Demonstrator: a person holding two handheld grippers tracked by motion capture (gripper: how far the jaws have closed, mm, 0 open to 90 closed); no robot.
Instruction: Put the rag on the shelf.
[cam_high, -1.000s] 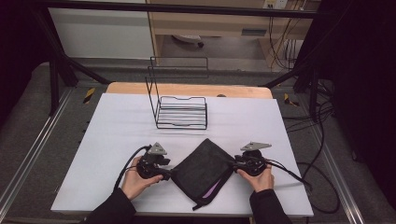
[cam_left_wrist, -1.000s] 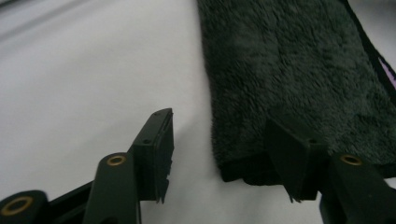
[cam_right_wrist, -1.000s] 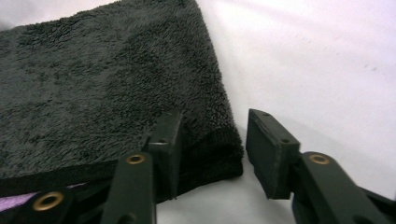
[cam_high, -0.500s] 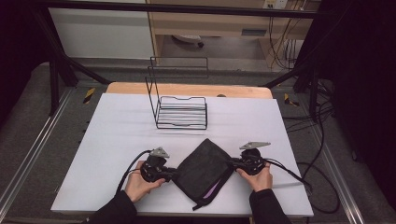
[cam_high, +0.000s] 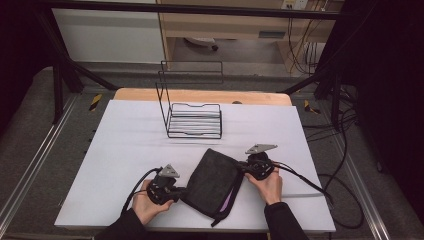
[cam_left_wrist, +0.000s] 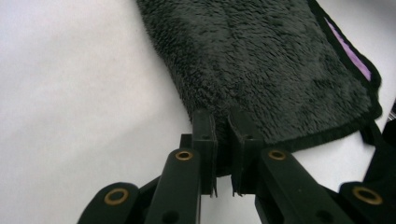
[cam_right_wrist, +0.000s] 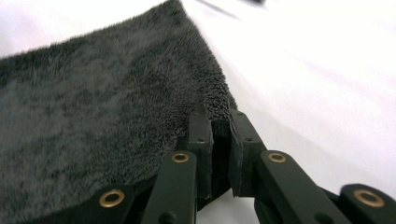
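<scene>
While the dark fleece cloth (cam_high: 212, 182) lies flat on the white tabletop (cam_high: 125, 150), its opposite edges are clamped between the just-closed jaws of the left hand-held gripper (cam_left_wrist: 223, 133) and right hand-held gripper (cam_right_wrist: 219, 123).

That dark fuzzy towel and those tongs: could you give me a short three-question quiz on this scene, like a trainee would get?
1. True or false: both tongs are clamped on the dark towel.
2. What colour shows along the towel's open edge? A) purple B) yellow C) red
3. What stands on the table beyond the towel?

Key:
1. True: the left tongs and the right tongs have just closed, each pinching an edge.
2. A
3. A black wire rack.
</scene>
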